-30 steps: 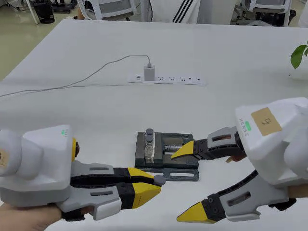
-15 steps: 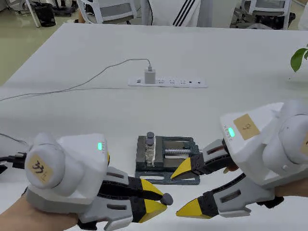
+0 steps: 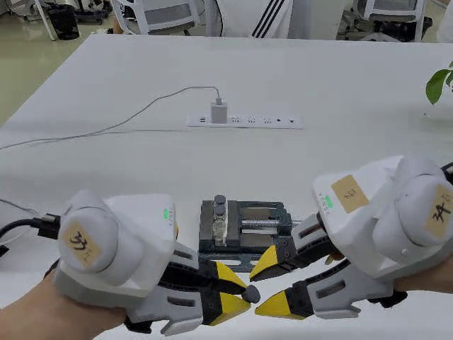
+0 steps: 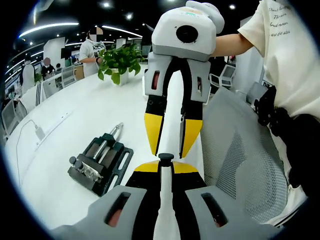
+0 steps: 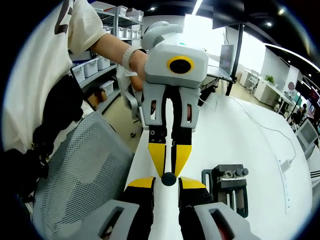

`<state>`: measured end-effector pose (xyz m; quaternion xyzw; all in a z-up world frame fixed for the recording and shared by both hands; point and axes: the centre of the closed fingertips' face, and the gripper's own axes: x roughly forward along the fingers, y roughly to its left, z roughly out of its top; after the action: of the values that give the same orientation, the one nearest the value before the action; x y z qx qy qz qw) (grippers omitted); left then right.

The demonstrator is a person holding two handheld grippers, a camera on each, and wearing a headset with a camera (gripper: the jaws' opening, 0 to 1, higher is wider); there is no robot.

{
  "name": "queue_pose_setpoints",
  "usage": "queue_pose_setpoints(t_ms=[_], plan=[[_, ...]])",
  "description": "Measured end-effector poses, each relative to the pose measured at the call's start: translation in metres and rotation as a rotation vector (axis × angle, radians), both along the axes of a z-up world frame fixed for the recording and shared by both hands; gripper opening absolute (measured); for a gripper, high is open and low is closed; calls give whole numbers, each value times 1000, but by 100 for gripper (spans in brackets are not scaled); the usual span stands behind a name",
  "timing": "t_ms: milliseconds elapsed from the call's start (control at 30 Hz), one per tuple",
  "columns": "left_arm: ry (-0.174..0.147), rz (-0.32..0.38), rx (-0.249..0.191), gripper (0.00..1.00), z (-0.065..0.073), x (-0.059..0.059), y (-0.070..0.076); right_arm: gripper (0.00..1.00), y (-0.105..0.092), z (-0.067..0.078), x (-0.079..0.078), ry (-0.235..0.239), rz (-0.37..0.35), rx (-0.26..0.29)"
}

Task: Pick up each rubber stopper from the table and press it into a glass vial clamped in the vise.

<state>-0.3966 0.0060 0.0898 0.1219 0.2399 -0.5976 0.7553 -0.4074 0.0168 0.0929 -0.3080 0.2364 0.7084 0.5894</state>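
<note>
A dark metal vise (image 3: 263,228) stands on the white table with two glass vials (image 3: 220,221) clamped upright at its left end, each with a grey stopper on top. My left gripper (image 3: 244,292) hovers in front of the vise, shut on a grey rubber stopper (image 3: 250,293). In the left gripper view the stopper (image 4: 165,158) pokes out from between the yellow tips. My right gripper (image 3: 269,284) faces it, open, with one yellow tip on each side of the stopper (image 5: 168,178). The vise (image 4: 99,163) lies below and to the left.
A white power strip (image 3: 244,120) with a plugged charger lies further back, its cable (image 3: 106,127) running left. A green leaf (image 3: 439,81) shows at the right edge. A mesh chair (image 5: 80,165) stands by the table's near edge. Office chairs line the far side.
The left gripper has carried the stopper to the right, toward the right gripper. The right gripper has moved left and down, and its tips now flank the stopper.
</note>
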Motion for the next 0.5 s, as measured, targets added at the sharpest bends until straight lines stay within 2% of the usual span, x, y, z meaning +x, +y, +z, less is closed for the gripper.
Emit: queue_pose_setpoints(t_ms=[267, 433, 500], plan=[[8, 5, 0, 3, -1, 0, 1, 13, 0, -3, -2, -2, 14, -12], [47, 32, -12, 3, -1, 0, 2, 12, 1, -3, -1, -17, 24, -22], [49, 35, -17, 3, 0, 0, 2, 12, 2, -2, 0, -14, 21, -21]])
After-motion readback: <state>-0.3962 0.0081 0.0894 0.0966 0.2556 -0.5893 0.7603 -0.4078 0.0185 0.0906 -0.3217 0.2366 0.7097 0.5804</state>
